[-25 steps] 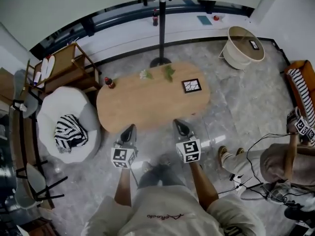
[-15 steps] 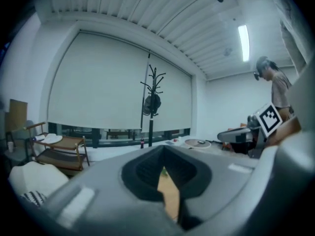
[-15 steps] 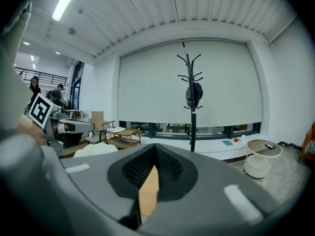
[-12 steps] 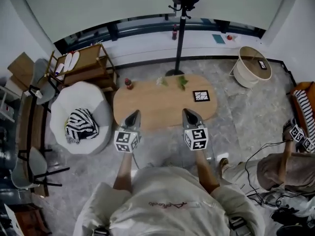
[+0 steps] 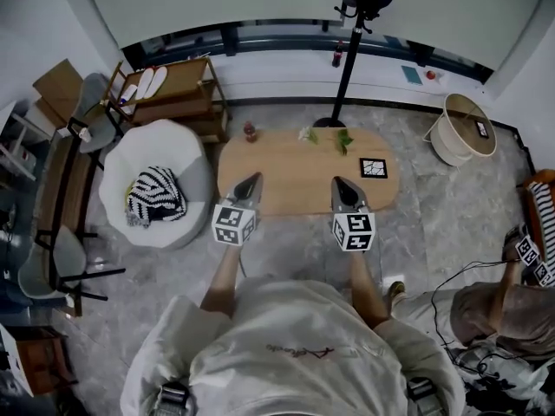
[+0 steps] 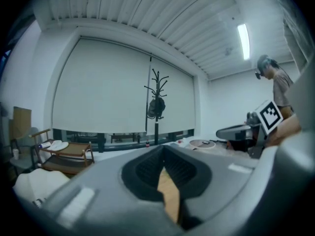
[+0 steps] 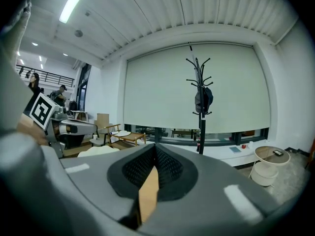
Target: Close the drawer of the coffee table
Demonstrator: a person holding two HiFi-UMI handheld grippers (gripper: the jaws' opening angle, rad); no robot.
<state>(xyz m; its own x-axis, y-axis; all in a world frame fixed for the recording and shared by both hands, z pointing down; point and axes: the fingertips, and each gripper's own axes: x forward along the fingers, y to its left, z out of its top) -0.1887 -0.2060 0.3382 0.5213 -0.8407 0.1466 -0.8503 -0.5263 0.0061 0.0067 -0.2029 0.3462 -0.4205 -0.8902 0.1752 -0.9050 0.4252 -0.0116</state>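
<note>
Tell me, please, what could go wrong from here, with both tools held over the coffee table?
The head view shows no drawer front, so the left tool and right tool, both shut, could come down blind and strike the near edge of the coffee table. A hard shove could topple the small bottle standing near its far edge.

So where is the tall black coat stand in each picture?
Head view: the coat stand is at the top, right of middle, behind the table.
Left gripper view: it stands in the middle, in front of the big white blind.
Right gripper view: it stands right of middle, in front of the same blind.
Shared landmark: the wooden rack, to the left of the stand in every view.
</note>
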